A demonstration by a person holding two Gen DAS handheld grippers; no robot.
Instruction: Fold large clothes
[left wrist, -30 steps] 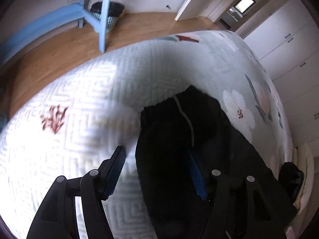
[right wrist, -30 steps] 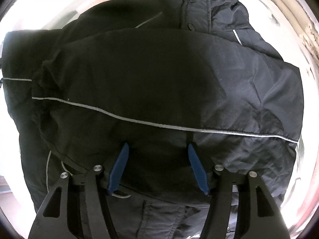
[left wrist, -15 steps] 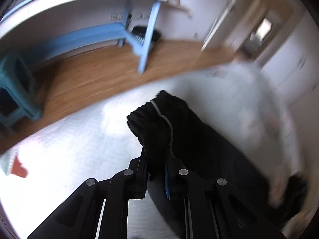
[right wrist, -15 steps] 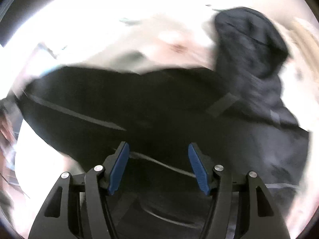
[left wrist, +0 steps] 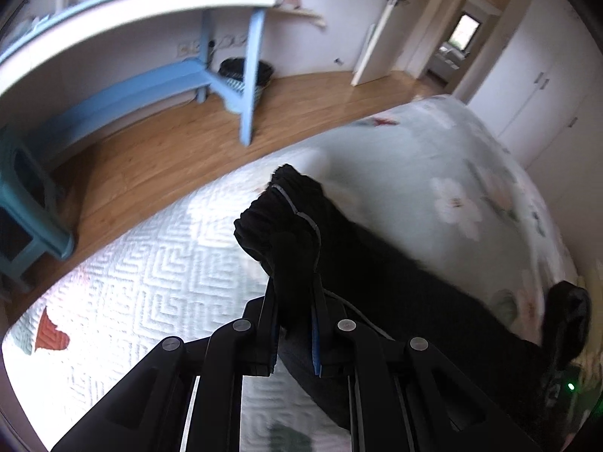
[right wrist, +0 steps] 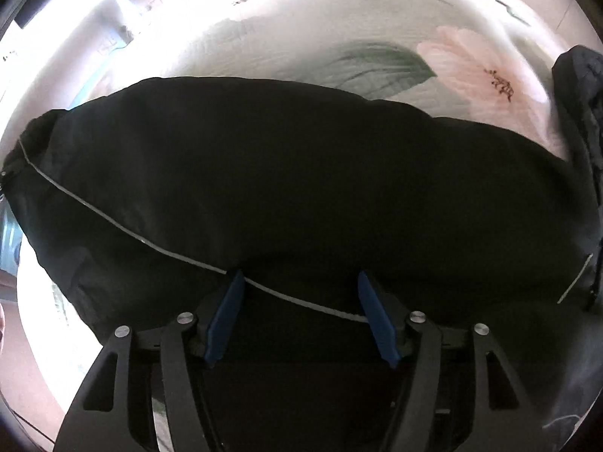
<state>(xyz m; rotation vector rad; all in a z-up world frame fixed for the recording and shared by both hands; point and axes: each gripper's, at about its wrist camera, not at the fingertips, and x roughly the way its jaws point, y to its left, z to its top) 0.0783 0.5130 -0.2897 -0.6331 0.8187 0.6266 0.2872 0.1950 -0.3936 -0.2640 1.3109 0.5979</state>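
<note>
A large black jacket [right wrist: 301,173] with thin grey piping lies across the floral bedspread [right wrist: 339,37]. My left gripper [left wrist: 294,293] is shut on a bunched black end of the jacket [left wrist: 290,226] and holds it lifted above the bed [left wrist: 150,271]. My right gripper [right wrist: 299,290] is open, its blue pads over the jacket's piped fold, with fabric between the fingers. The jacket's hood end [right wrist: 576,86] lies at the far right.
A blue-legged desk [left wrist: 245,75] and a black waste basket [left wrist: 245,71] stand on the wooden floor [left wrist: 150,158] beyond the bed edge. A teal stool [left wrist: 26,203] is at the left. White wardrobes [left wrist: 546,86] and an open doorway [left wrist: 459,37] lie far right.
My left gripper closed on the jacket's end and lifted it off the bed. My right gripper stayed open and moved over the jacket's fold as the fabric rose.
</note>
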